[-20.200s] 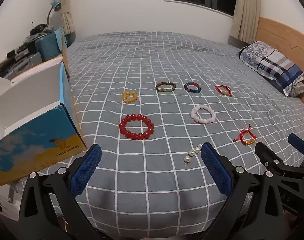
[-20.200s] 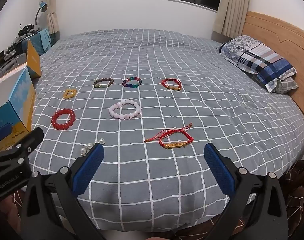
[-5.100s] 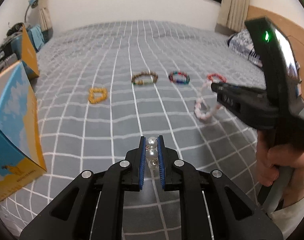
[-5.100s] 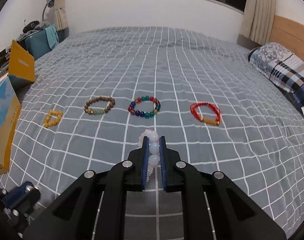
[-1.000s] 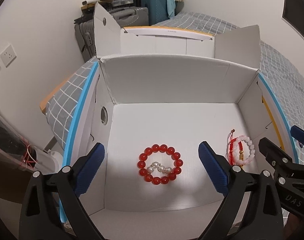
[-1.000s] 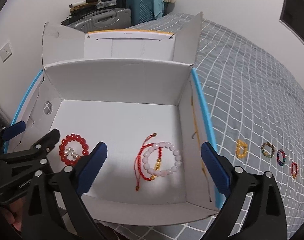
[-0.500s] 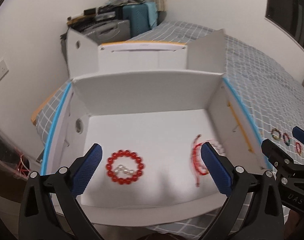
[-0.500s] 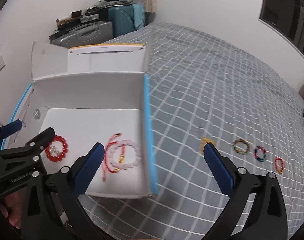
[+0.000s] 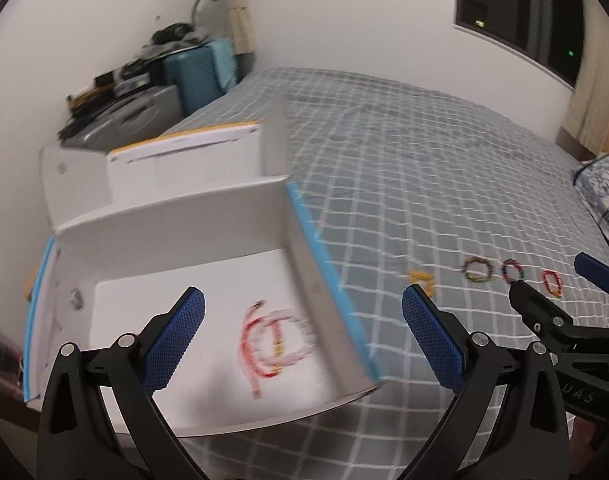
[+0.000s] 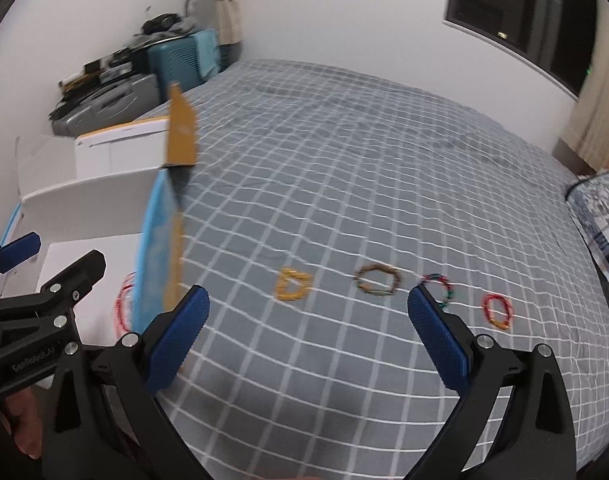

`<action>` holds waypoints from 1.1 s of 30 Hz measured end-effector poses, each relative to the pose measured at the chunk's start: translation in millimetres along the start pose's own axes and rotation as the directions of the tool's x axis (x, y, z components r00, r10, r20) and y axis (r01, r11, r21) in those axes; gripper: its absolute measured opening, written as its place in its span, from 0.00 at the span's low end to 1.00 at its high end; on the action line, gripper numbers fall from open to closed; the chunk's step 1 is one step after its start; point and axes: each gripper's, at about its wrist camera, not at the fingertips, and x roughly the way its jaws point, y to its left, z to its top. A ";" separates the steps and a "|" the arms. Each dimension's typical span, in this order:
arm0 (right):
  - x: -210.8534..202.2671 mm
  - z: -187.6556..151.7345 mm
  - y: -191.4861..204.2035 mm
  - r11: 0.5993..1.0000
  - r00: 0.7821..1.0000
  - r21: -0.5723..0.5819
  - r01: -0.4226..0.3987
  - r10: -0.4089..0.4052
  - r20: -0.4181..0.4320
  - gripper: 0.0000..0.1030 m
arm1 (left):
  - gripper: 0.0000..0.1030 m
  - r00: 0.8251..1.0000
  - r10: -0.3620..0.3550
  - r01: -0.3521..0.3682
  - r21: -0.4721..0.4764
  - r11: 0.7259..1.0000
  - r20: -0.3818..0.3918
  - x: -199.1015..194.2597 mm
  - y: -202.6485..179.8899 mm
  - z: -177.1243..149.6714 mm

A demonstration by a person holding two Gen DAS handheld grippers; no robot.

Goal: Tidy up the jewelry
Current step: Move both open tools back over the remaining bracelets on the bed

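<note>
An open white box with blue edges stands at the bed's left edge. Inside lie a red cord bracelet and a pale pink bead bracelet. On the grey checked bedspread lie a yellow bracelet, a brown bead bracelet, a multicoloured bead bracelet and a red bracelet in a row. My left gripper is open and empty above the box's right side. My right gripper is open and empty above the bed, near the row.
Suitcases and clutter stand by the wall behind the box. A plaid pillow lies at the far right. The box's orange flap stands up at the left of the right wrist view.
Both grippers have swung right, away from the box towards the bracelets on the bed. Both stay open and empty. The red bead bracelet and pearls have left the view.
</note>
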 end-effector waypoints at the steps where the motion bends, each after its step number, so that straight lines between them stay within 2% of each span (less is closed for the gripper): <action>1: 0.7 -1.1 -10.1 1.000 1.000 0.012 0.006 -0.006 0.000 0.93 | 0.94 1.000 -0.012 0.012 0.010 1.000 0.003 2.3 -11.4 3.0; 11: 26.2 -18.8 -120.1 0.987 0.997 0.146 0.071 -0.069 -0.020 0.93 | 0.94 0.997 -0.072 0.073 0.120 0.990 -0.018 40.6 -98.4 8.7; 17: 73.8 -41.5 -190.1 0.960 0.993 0.258 0.106 -0.088 -0.080 0.93 | 0.94 0.993 -0.099 0.108 0.150 0.983 -0.065 91.0 -140.4 1.2; 26: 143.4 -63.8 -254.8 0.931 0.974 0.314 0.185 -0.130 -0.188 0.93 | 0.94 0.979 -0.113 0.138 0.141 0.980 -0.169 173.5 -163.2 -21.3; 29: 161.2 -69.7 -270.6 0.918 0.968 0.346 0.194 -0.122 -0.219 0.93 | 0.94 0.980 -0.107 0.132 0.147 0.980 -0.170 186.4 -163.6 -22.4; 33: 174.2 -73.2 -284.0 0.906 0.963 0.357 0.225 -0.151 -0.225 0.93 | 0.94 0.979 -0.101 0.127 0.142 0.982 -0.180 203.4 -162.8 -21.3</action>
